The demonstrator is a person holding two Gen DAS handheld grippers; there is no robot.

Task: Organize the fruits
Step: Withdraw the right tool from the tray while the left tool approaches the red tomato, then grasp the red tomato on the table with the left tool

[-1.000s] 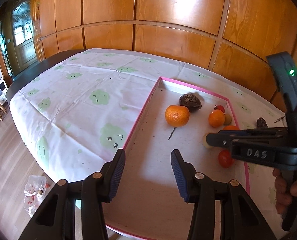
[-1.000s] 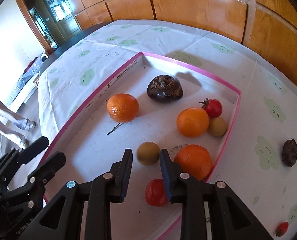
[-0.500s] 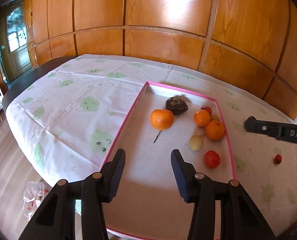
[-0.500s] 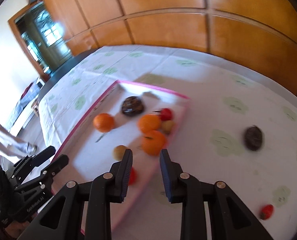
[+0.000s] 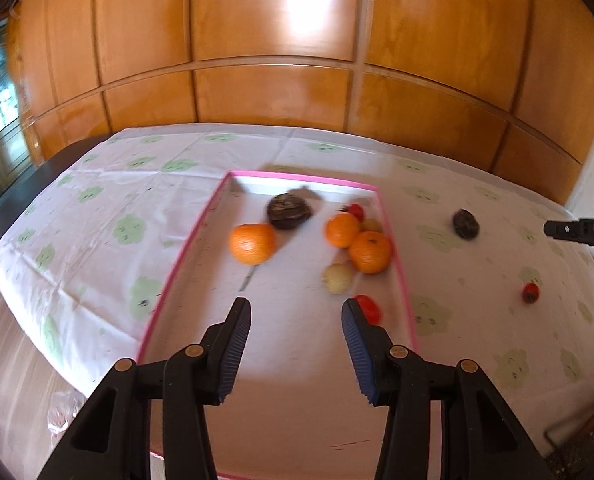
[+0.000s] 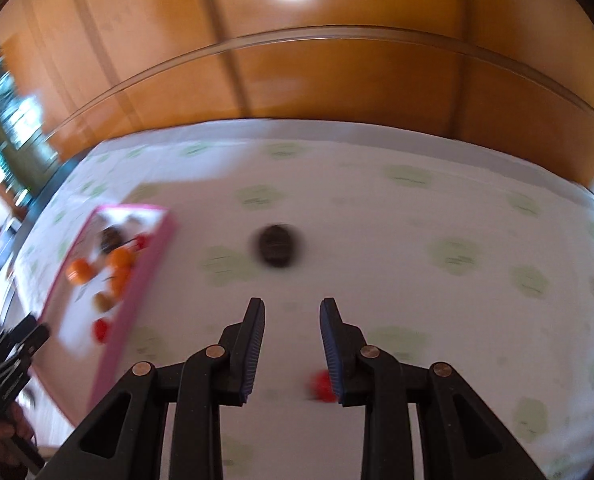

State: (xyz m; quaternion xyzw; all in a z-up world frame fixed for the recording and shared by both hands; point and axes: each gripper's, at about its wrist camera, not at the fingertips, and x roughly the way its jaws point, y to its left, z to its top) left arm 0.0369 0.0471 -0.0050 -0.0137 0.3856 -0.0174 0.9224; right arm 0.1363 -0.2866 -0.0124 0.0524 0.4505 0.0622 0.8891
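Right now you are holding the right gripper over the patterned tablecloth, well apart from the pink-rimmed tray, likely because two fruits are lying outside it. The dark fruit is sitting ahead of your fingertips, and the small red fruit is lying just beside the right finger, partly hidden by it. Your jaws are standing parted and are gripping nothing, touching neither fruit. You are keeping the left gripper parked above the tray's near end, spread wider and empty too, probably to stay out of the way. Oranges and smaller fruits are already resting inside the tray.
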